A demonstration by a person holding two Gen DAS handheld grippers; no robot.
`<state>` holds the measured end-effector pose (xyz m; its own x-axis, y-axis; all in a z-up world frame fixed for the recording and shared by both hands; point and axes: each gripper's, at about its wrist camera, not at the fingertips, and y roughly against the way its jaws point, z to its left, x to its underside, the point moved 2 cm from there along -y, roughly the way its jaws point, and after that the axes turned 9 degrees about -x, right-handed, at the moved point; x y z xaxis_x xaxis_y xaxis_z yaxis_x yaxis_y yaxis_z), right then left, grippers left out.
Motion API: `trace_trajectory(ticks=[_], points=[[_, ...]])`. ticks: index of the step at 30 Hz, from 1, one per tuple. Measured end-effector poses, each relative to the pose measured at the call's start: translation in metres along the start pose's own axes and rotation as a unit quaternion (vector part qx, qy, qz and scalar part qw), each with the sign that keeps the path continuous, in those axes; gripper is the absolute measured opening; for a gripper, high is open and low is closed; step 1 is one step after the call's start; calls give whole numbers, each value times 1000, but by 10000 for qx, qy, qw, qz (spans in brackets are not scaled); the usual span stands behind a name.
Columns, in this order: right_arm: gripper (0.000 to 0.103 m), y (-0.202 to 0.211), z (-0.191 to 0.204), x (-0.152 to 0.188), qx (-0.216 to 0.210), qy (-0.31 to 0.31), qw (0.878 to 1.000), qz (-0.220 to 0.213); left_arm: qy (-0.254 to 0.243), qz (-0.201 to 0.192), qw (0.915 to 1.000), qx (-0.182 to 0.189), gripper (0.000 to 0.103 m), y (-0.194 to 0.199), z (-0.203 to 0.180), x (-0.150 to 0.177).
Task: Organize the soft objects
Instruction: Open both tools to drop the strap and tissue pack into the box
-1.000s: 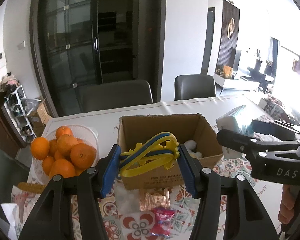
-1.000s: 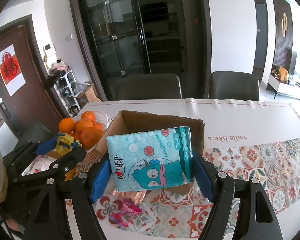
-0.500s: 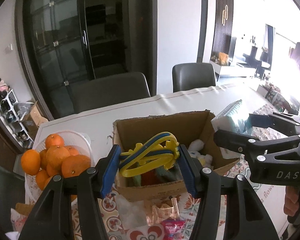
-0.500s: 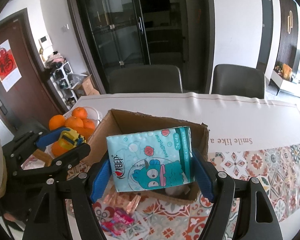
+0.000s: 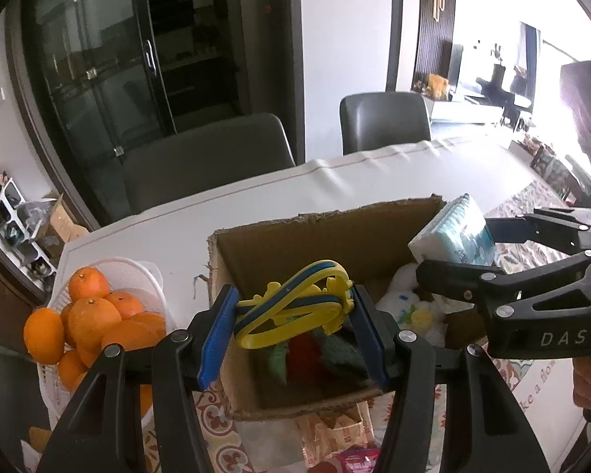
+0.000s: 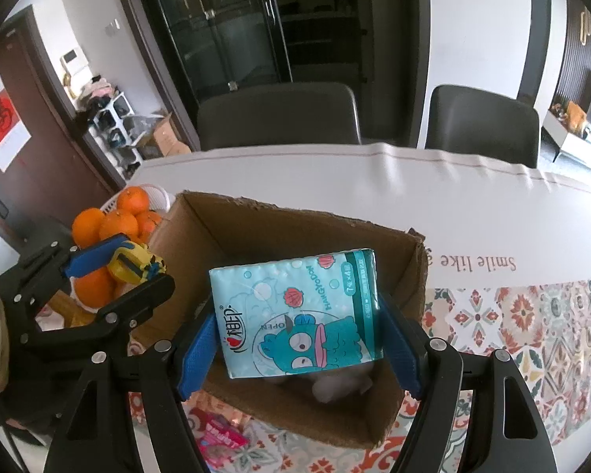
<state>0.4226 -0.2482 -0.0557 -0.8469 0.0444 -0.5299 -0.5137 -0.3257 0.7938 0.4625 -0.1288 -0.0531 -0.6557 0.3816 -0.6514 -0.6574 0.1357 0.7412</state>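
An open cardboard box stands on the table. My left gripper is shut on a yellow and blue rubbery toy and holds it over the box's near left part. My right gripper is shut on a teal tissue pack and holds it over the box's right side; the pack also shows in the left wrist view. Inside the box lie a white plush toy and a red and green soft thing.
A white basket of oranges stands left of the box. Pink and clear snack wrappers lie on the patterned tablecloth in front of the box. Two grey chairs stand behind the table.
Both grippers have risen and moved forward over the box, so its inside now shows. Each keeps its hold on its object.
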Motion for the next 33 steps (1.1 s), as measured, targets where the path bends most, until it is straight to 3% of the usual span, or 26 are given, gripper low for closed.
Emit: trace_trajectory(ticks=[10, 11, 13, 16, 33], points=[[76, -24, -7, -3, -133, -56, 9993, 332, -204, 374, 9989, 177, 59, -23, -4, 6], [76, -26, -8, -3, -184, -91, 9992, 354, -187, 424, 9987, 219, 62, -25, -4, 6], [78, -28, -8, -2, -230, -151, 9990, 357, -167, 442, 9986, 229, 79, -26, -4, 6], [83, -27, -8, -2, -207, -151, 9992, 293, -134, 398, 9990, 144, 80, -23, -3, 7], [83, 12, 7, 14, 215, -49, 9996, -154, 118, 376, 9989, -264, 80, 20, 6, 27]])
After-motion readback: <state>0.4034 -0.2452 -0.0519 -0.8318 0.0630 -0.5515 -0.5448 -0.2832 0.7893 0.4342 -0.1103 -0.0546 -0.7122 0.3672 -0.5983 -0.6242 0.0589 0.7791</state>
